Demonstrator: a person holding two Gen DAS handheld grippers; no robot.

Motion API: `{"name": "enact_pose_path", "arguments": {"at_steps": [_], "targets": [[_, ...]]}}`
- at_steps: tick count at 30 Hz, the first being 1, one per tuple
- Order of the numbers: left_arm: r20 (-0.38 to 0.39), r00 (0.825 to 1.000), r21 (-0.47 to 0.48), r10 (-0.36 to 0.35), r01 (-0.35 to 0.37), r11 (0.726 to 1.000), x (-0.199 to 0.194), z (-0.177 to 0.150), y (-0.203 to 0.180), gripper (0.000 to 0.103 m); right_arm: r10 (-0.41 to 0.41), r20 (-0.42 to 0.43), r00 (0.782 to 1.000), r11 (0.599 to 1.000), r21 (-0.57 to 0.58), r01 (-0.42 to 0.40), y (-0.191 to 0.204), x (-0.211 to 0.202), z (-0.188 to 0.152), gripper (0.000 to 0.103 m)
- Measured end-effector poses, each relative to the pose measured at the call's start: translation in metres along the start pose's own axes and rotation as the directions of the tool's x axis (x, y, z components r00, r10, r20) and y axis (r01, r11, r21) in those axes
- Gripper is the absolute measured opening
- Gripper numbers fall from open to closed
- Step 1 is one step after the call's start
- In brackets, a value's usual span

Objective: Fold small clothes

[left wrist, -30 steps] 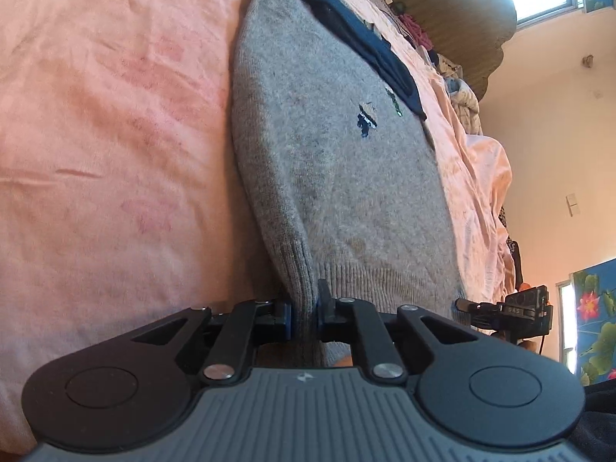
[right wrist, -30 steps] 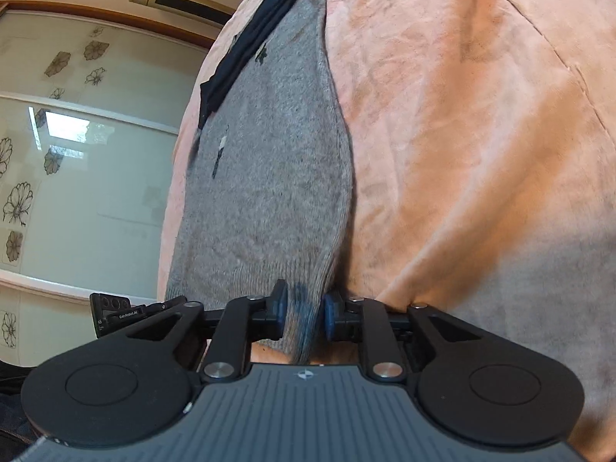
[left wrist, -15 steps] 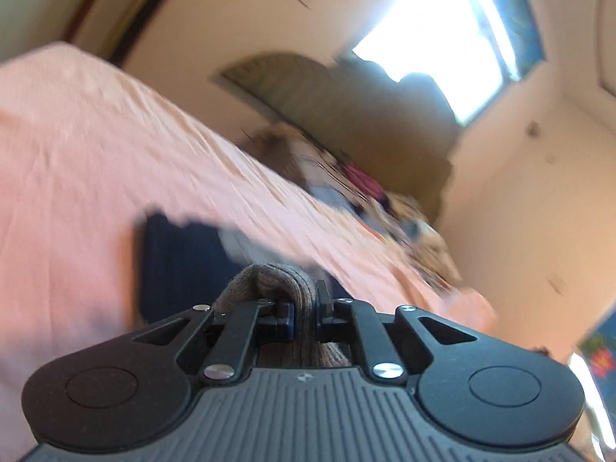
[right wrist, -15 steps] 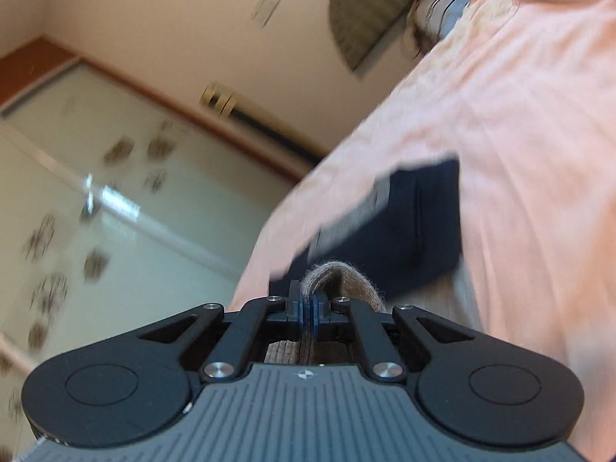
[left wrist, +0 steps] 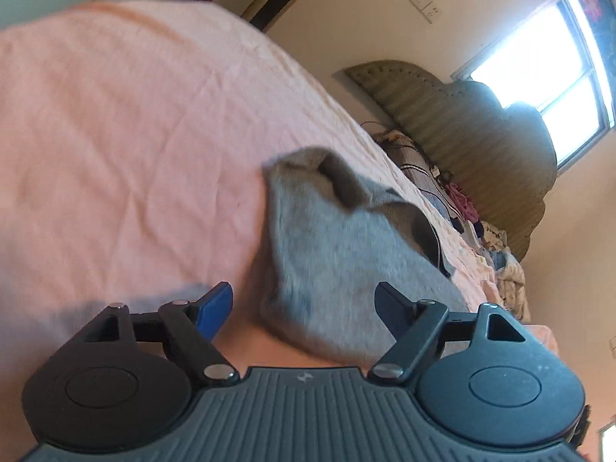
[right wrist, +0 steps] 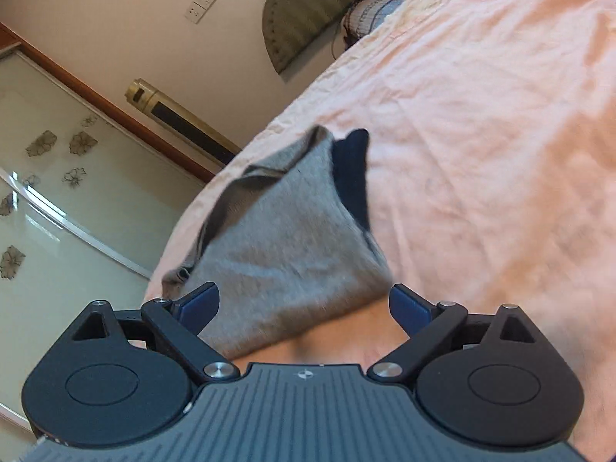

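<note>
A small grey knit sweater (left wrist: 338,254) lies folded over on the pink bed sheet (left wrist: 115,146), with a dark navy part showing at its far edge. It also shows in the right wrist view (right wrist: 285,254), with the navy part (right wrist: 354,173) at its top right. My left gripper (left wrist: 304,304) is open and empty, its jaws standing either side of the sweater's near edge. My right gripper (right wrist: 304,304) is open and empty too, just in front of the other near edge.
A padded green headboard (left wrist: 481,131) with a pile of clothes (left wrist: 496,254) stands at the bed's far end under a bright window (left wrist: 550,61). A glass sliding door (right wrist: 57,192) and a gold tower unit (right wrist: 181,123) stand beside the bed.
Both grippers lifted the sweater's hem, carried it over onto the far part, then opened and let it go. The sweater now lies folded.
</note>
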State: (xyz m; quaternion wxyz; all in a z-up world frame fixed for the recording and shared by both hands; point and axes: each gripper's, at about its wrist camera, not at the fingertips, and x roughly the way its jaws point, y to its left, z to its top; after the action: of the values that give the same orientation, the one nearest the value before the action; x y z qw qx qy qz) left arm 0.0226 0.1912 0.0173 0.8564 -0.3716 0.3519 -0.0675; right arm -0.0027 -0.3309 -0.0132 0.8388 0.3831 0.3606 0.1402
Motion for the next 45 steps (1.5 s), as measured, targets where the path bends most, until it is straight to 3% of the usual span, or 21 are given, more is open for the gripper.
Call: {"name": "enact_pose_path", "arguments": {"at_steps": [4,7,8,9,10,11,13,15,20,23,25,28,30,32,33,34,36,42,45], "targets": [[0.005,0.998,-0.066,-0.06,0.06,0.996,0.007,-0.025,-0.006,0.081,-0.008,0.02,1.0,0.997,0.071,0.007,0.001,0.006,-0.001,0.095],[0.026,0.998,-0.125,-0.051,0.054,0.991,0.031,-0.021,-0.017,0.08,-0.015,0.05,0.999,0.987,0.162,0.007,0.002,0.027,0.013,0.095],[0.035,0.999,-0.135,-0.04,0.044,0.99,0.038,-0.02,-0.02,0.08,-0.027,0.055,0.998,0.984,0.177,0.017,0.003,0.035,0.019,0.091],[0.051,0.999,-0.139,-0.013,0.02,0.99,0.045,-0.016,-0.022,0.069,-0.039,0.054,0.998,0.984,0.179,0.028,0.005,0.043,0.023,0.084],[0.047,0.999,-0.143,0.02,-0.013,0.99,0.052,-0.013,-0.024,0.028,-0.055,0.031,0.998,0.983,0.179,0.049,0.004,0.052,0.026,0.052],[0.001,0.998,-0.151,0.065,-0.064,0.986,0.063,-0.009,-0.022,0.004,-0.071,-0.01,0.997,0.98,0.186,0.072,0.002,0.061,0.027,0.015],[-0.011,0.997,-0.164,0.072,-0.072,0.984,0.068,-0.007,-0.018,0.004,-0.077,-0.014,0.997,0.986,0.15,0.078,0.001,0.065,0.022,0.013],[-0.002,0.997,-0.114,0.083,-0.083,0.99,0.059,-0.006,-0.025,0.004,-0.052,-0.018,0.998,0.99,0.132,0.054,0.002,0.056,0.016,0.012],[0.01,1.0,0.0,-0.018,0.018,1.0,0.006,-0.011,-0.035,0.004,0.057,-0.02,0.998,0.997,0.053,-0.056,0.01,-0.003,-0.006,0.011],[-0.051,0.998,0.01,-0.046,0.046,0.999,-0.03,-0.03,-0.027,0.004,0.065,-0.056,0.996,0.998,0.026,-0.064,0.003,-0.04,-0.031,0.011],[-0.111,0.993,0.076,-0.033,0.041,0.996,-0.047,-0.054,-0.019,0.004,0.031,-0.101,0.994,0.999,-0.039,-0.035,-0.001,-0.062,-0.05,0.012],[-0.163,0.984,0.176,0.07,-0.041,0.984,-0.064,-0.082,-0.003,0.007,-0.082,-0.128,0.988,0.993,-0.09,0.071,-0.01,-0.085,-0.069,0.025],[-0.143,0.987,0.193,0.075,-0.046,0.98,-0.078,-0.084,0.003,0.009,-0.111,-0.071,0.991,0.986,-0.133,0.101,-0.007,-0.101,-0.064,0.041],[-0.082,0.994,0.211,0.077,-0.058,0.976,-0.089,-0.078,-0.001,0.018,-0.097,0.009,0.995,0.98,-0.176,0.098,0.005,-0.11,-0.048,0.045],[-0.048,0.995,0.23,0.086,-0.073,0.97,-0.09,-0.073,-0.005,0.037,-0.068,0.013,0.998,0.98,-0.186,0.07,0.011,-0.107,-0.038,0.045],[-0.012,0.994,0.247,0.105,-0.098,0.964,-0.088,-0.068,-0.01,0.065,-0.04,0.005,0.999,0.98,-0.196,0.04,0.016,-0.102,-0.03,0.045],[0.055,0.992,0.288,0.111,-0.122,0.95,-0.082,-0.063,-0.019,0.081,0.001,-0.04,0.999,0.976,-0.216,-0.009,0.025,-0.076,-0.009,0.045],[-0.03,0.99,0.271,0.137,-0.124,0.955,-0.041,-0.052,-0.018,0.078,-0.116,-0.165,0.98,0.96,-0.271,0.068,0.03,-0.003,0.012,0.045],[-0.042,0.993,0.296,0.113,-0.096,0.95,-0.041,-0.054,-0.021,0.062,-0.151,-0.223,0.963,0.943,-0.324,0.074,0.036,0.011,0.004,0.04]]}}
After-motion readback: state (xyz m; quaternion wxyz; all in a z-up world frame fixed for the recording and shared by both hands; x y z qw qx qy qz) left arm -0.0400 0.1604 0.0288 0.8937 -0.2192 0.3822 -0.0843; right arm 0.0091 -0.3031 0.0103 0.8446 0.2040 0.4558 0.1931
